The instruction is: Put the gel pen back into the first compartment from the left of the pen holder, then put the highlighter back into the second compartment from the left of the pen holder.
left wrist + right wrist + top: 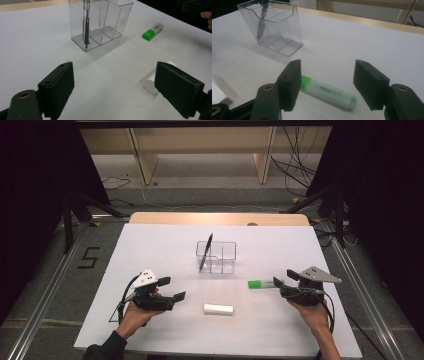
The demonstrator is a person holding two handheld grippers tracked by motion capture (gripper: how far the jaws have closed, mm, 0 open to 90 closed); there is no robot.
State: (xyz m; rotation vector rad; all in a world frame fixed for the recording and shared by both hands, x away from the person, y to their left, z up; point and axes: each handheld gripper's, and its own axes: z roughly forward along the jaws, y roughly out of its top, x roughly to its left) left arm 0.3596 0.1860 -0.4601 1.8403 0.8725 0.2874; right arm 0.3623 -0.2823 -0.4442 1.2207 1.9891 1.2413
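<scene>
Green-capped pale highlighter (328, 93), white eraser (218, 309), clear organizer (216, 257), black pen (205, 252)

In my right gripper view, one jaw covers the green highlighter's (329, 93) cap end. In my left gripper view, a jaw hides part of the white cylinder (152, 85), and the pen's (86, 25) top is cut off.

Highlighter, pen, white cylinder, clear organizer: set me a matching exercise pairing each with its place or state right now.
Things:
1. highlighter
2. pen
3. white cylinder
4. clear organizer

Places or states:
A. stands leaning in the organizer's end compartment
B. lies between the right gripper's open jaws
C. upright near the table's middle, three compartments
D. lies flat by one jaw of the left gripper

Pairs: 1-B, 2-A, 3-D, 4-C
</scene>
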